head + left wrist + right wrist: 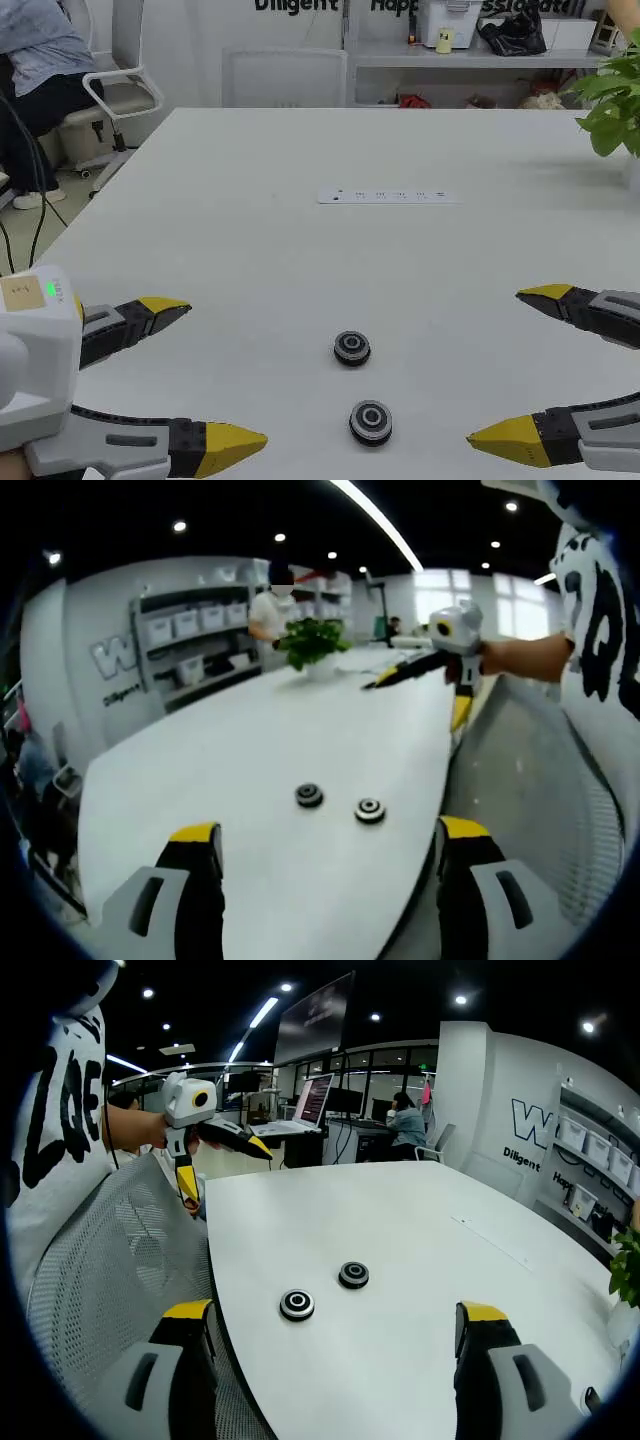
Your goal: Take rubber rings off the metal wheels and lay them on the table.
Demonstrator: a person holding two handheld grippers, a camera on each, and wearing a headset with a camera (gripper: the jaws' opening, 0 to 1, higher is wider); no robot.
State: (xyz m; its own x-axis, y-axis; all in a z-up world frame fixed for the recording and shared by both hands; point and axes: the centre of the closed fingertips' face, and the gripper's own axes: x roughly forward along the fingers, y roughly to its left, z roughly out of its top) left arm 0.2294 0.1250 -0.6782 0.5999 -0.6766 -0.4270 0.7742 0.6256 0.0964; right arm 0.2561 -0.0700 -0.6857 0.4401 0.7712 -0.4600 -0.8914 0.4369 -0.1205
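Head view: left gripper [225,372] and right gripper [495,366] gape empty, flanking nearer wheel [371,422] and farther wheel [352,348], lower centre.
Best to pin the nearer one with one gripper, pinch only its rubber ring [354,425] with the other, and peel outward.

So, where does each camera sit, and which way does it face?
Head view: on the headset, facing forward and down at the table; left tool and right tool below.
Left gripper view: on the left tool, facing toward the plant; own jaws, an arm holding the right tool.
Right gripper view: on the right tool, facing the opposite way; own jaws, a shirt, the left tool.
Shared: near wheel and far wheel.
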